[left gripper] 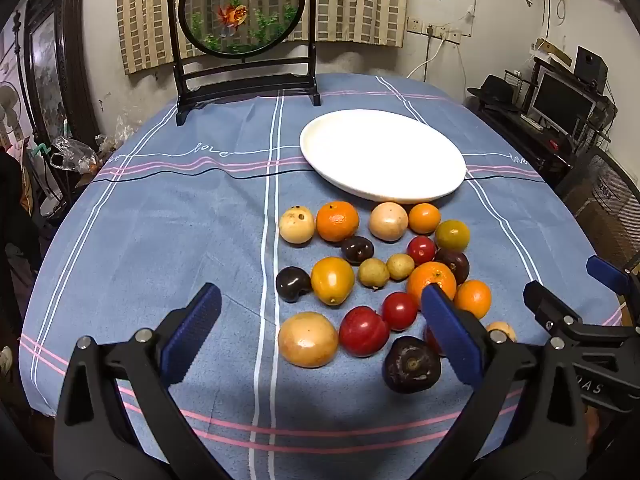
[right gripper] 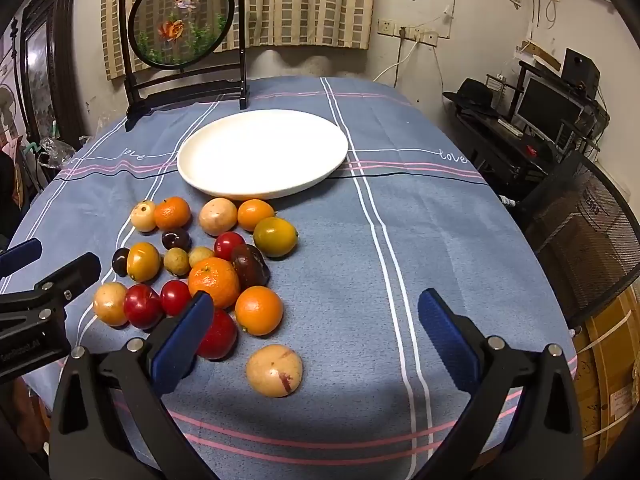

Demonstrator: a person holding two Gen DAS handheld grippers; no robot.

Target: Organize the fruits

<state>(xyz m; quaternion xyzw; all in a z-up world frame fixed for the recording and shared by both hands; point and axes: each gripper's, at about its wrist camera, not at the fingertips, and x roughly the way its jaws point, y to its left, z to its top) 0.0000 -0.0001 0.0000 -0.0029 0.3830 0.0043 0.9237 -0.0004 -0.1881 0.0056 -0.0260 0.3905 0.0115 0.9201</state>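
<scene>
Fruits (left gripper: 372, 276) lying loose on tablecloth (left gripper: 160, 220) just before empty white plate (left gripper: 382, 156), awaiting sorting. Left gripper (left gripper: 320, 320) and right gripper (right gripper: 314, 320) both hovering released, grasping nothing.

I see a grubby white plaster wall (left gripper: 448, 12), a beige checked curtain (left gripper: 352, 4), a dark desk with a black monitor (left gripper: 560, 104), a black mesh chair (right gripper: 588, 232).

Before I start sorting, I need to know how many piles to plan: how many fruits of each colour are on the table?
Orange fruit: 4
Red fruit: 4
Dark purple fruit: 4
Tan fruit: 6, two of them small
Yellow fruit: 2, one greenish
Total: 20
</scene>
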